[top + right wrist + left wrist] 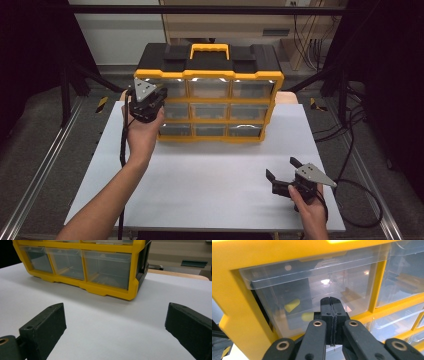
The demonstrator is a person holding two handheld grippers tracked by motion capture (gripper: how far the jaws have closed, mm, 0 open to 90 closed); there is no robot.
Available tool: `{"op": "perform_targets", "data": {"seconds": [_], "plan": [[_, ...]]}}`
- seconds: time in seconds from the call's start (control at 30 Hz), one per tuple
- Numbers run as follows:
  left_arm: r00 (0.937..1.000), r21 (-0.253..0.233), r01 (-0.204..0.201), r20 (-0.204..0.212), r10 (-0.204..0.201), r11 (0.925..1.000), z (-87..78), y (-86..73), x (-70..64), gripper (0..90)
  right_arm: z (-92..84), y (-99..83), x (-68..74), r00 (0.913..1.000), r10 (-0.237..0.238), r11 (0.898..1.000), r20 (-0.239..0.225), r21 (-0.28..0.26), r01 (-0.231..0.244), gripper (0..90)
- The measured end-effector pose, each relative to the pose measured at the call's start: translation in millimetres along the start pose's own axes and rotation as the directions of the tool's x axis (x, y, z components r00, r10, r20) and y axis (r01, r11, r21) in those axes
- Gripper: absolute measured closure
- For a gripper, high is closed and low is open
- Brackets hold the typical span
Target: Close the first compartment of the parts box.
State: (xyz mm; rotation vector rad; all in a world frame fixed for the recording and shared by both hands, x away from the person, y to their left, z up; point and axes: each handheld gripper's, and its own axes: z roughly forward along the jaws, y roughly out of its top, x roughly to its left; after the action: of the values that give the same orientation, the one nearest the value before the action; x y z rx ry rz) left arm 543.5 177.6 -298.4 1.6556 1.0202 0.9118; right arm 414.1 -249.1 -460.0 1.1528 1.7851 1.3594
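A yellow-and-black drawer cabinet (pixel 207 75) with clear drawers stands at the back of the white table (pixel 210 190). My left gripper (pixel 151 98) is held up against its top-left drawer (pixel 312 290). In the left gripper view the left gripper (pixel 332 303) has its jaws shut together, with the tips at the drawer's clear front and nothing visible between them. Two small yellow pieces (pixel 292 305) lie inside that drawer. My right gripper (pixel 282 168) rests low over the table at the front right, open and holding nothing. In the right gripper view the right gripper (pixel 115 311) faces the cabinet's bottom row of drawers (pixel 107 268).
The cabinet has a yellow carry handle (pixel 209 48) on top. A wooden edge (pixel 175 273) shows behind the table at the right. Cables (pixel 350 195) trail off the table's right side. Metal rails (pixel 45 165) run along the floor on both sides.
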Motion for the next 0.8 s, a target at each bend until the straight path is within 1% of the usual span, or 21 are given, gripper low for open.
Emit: {"op": "perform_targets", "data": {"seconds": [0.07, 0.27, 0.5, 0.63, 0.67, 0.8], "plan": [[1.0, -0.004, 0.002, 0.001, -0.002, 1.0, -0.9, 0.0, 0.6, 89.9, 0.5, -0.5, 0.7, 0.9999, -0.012, 1.0, 0.001, 0.002, 0.012, 3.7], [1.0, -0.009, 0.006, 0.005, -0.006, 0.9999, -4.6, 0.0, 0.7, 89.9, 3.4, -1.3, 2.9, 0.9998, -0.017, 1.0, -0.007, 0.012, 0.017, 3.7], [0.9999, -0.014, 0.007, 0.008, -0.007, 0.9999, -8.7, -1.8, -1.1, 90.0, 2.5, -1.2, 3.6, 0.9997, -0.024, 1.0, -0.007, 0.01, 0.024, 3.7], [0.9996, -0.02, 0.009, 0.026, -0.008, 0.9998, -11.4, -1.9, -4.8, 89.9, 2.7, -0.9, 4.0, 0.9997, -0.024, 1.0, -0.008, 0.008, 0.025, 3.6], [0.9995, -0.022, 0.001, 0.031, -0.001, 0.9998, -12.5, -1.9, -6.4, 89.9, 2.9, -0.8, 4.2, 0.9996, -0.027, 1.0, -0.01, 0.007, 0.027, 3.6], [0.9991, -0.035, -0.003, 0.041, 0.005, 0.9994, -16.6, -2.1, -12.1, 89.9, 3.6, -0.9, 5.8, 0.9996, -0.027, 1.0, -0.011, 0.014, 0.027, 3.6]]}}
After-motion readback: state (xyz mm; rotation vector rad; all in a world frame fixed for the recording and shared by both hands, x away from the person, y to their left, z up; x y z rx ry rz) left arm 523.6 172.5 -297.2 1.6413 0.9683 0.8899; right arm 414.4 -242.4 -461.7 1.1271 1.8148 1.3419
